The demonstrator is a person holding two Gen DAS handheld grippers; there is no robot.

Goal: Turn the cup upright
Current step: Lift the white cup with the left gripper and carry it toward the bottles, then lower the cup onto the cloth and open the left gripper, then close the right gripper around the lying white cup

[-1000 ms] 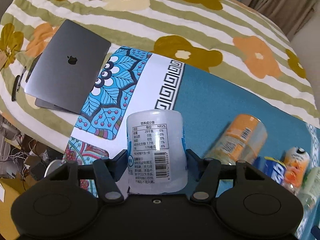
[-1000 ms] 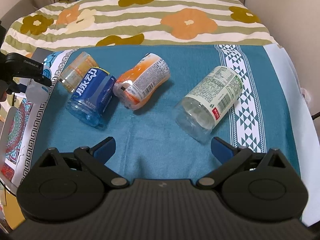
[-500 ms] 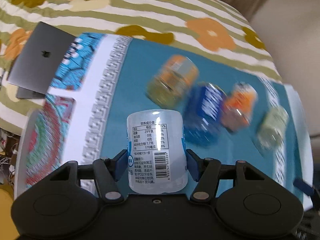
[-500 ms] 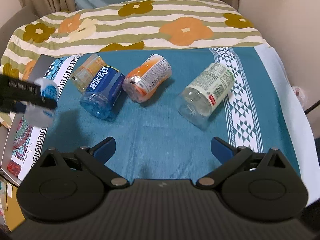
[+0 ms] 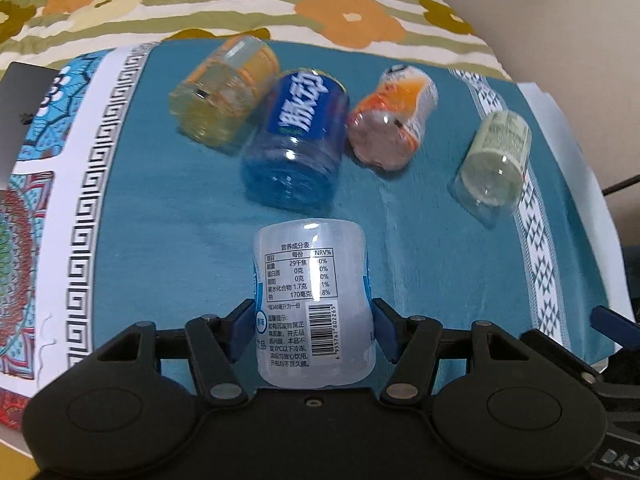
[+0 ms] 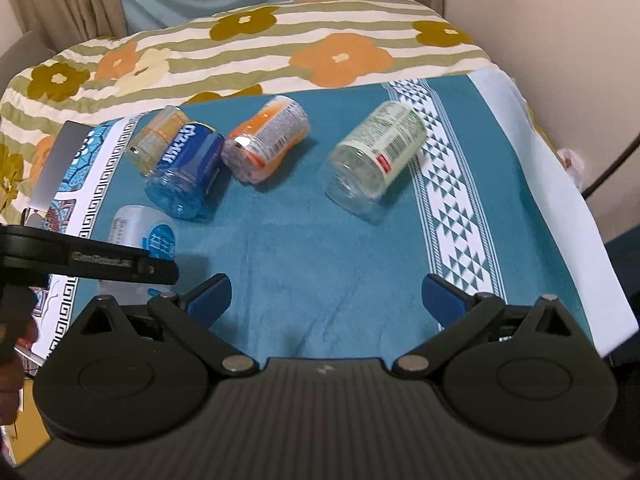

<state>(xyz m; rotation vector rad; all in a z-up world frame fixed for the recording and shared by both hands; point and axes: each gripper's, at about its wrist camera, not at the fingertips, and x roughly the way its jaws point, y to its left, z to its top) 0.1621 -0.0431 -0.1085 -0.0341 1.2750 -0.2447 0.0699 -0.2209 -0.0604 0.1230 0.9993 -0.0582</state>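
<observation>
My left gripper (image 5: 314, 330) is shut on a clear white-labelled cup (image 5: 314, 304), held above the teal cloth near its front left; the cup also shows in the right wrist view (image 6: 142, 236) behind the left gripper's black body. Four other cups lie on their sides: yellow (image 5: 226, 94), blue (image 5: 298, 140), orange (image 5: 394, 118) and green-labelled (image 5: 494, 160). In the right wrist view they are yellow (image 6: 158, 142), blue (image 6: 186, 172), orange (image 6: 266, 144) and green-labelled (image 6: 376, 156). My right gripper (image 6: 326, 296) is open and empty over the cloth's front.
The teal cloth (image 6: 320, 240) covers a bed with a flower-striped blanket (image 6: 240, 52). A grey laptop (image 5: 20, 116) lies at the left on a patterned mat (image 5: 84, 200). A wall stands to the right.
My left gripper has swung right with the clear cup, from over the patterned mat to over the teal cloth in front of the blue cup. The right gripper has risen and pulled back slightly.
</observation>
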